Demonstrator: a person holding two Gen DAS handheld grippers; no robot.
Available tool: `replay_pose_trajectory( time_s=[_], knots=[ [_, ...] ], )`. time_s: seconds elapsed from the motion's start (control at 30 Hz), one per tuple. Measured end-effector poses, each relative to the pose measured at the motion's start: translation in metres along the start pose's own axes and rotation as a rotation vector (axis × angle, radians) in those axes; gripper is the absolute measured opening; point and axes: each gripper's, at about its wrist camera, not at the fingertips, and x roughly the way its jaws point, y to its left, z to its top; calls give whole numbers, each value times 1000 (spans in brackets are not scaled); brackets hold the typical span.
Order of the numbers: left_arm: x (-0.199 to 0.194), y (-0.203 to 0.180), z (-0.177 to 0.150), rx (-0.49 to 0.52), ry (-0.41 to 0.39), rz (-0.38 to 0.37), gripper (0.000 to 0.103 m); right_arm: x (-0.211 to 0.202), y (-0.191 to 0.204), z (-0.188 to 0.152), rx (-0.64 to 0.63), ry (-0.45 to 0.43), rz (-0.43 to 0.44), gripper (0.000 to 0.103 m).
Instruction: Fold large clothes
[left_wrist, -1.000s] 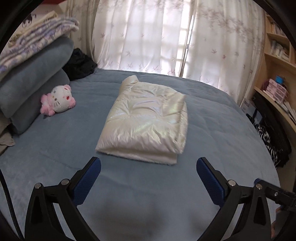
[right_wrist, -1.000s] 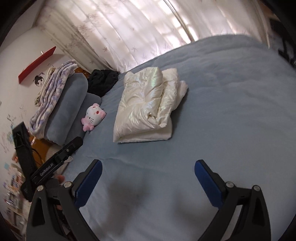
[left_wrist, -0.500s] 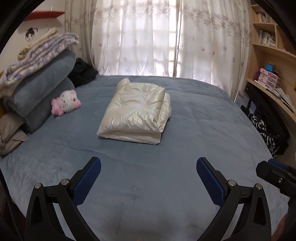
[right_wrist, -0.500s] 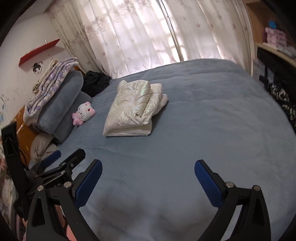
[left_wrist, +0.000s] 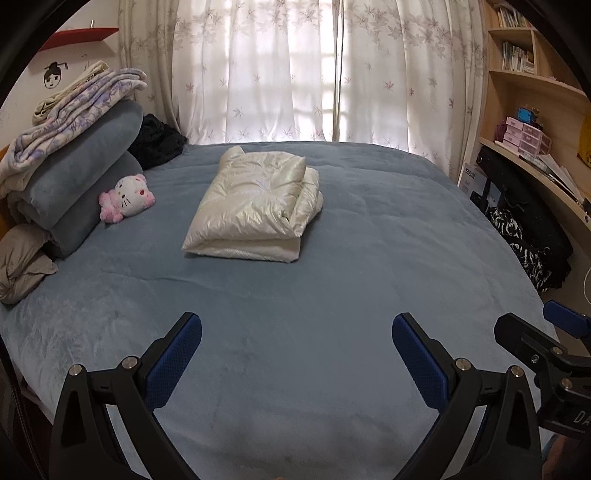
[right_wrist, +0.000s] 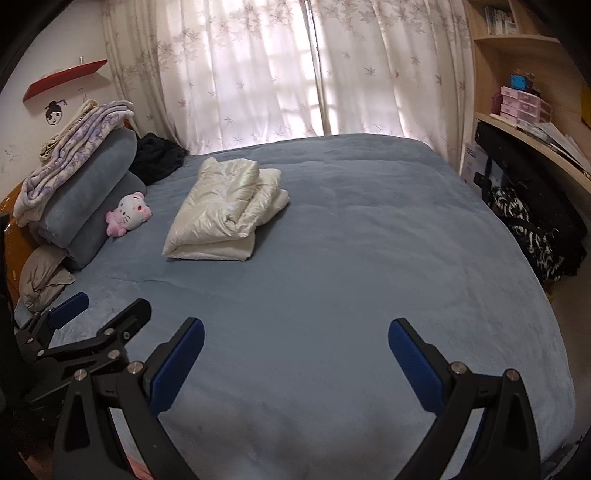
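A: How do the two tools stand?

B: The left gripper (left_wrist: 296, 341) has its blue-padded fingers (left_wrist: 173, 360) spread wide, nothing between them, hanging over the near part of the bed (left_wrist: 332, 280) without touching it. The right gripper (right_wrist: 295, 347) is the same: jaws fully apart, holding nothing, above the blue-grey cover. Each shows at the edge of the other's view, the right one low at the right side, the left one low at the left side.

A: And the garment?

B: The cream puffer jacket (left_wrist: 255, 210) lies folded into a thick, roughly rectangular bundle in the far half of the bed, well apart from both grippers. From the right wrist view its right side shows stacked layers, slightly stepped (right_wrist: 225, 210).

A: What lies around it?

B: To its left, a white and pink Hello Kitty plush (left_wrist: 127, 197) leans on a rolled blue-grey blanket (left_wrist: 77, 177), with a lilac-patterned blanket (left_wrist: 70, 114) piled on top. A dark garment (left_wrist: 157, 140) sits in the far-left corner beneath the floral curtains (left_wrist: 295, 70), and a beige bundle (left_wrist: 22, 262), perhaps a pillow or crumpled cloth, lies at the left edge.

A: Any containers?

B: On the wooden shelf unit (left_wrist: 524, 77) at the right, small pink drawer boxes (left_wrist: 524, 134) stand stacked; their contents are not visible. Books fill the upper compartment
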Motion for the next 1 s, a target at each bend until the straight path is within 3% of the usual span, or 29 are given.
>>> replay_pose_trajectory(
  time_s=[0.43, 1.0],
  knots=[
    [-3, -16, -10, 25, 19, 0, 102, -7, -4, -12, -50, -39, -84, 100],
    [-6, -11, -16, 25, 21, 30, 102, -5, -5, -19, -33, -40, -51, 100]
  ],
)
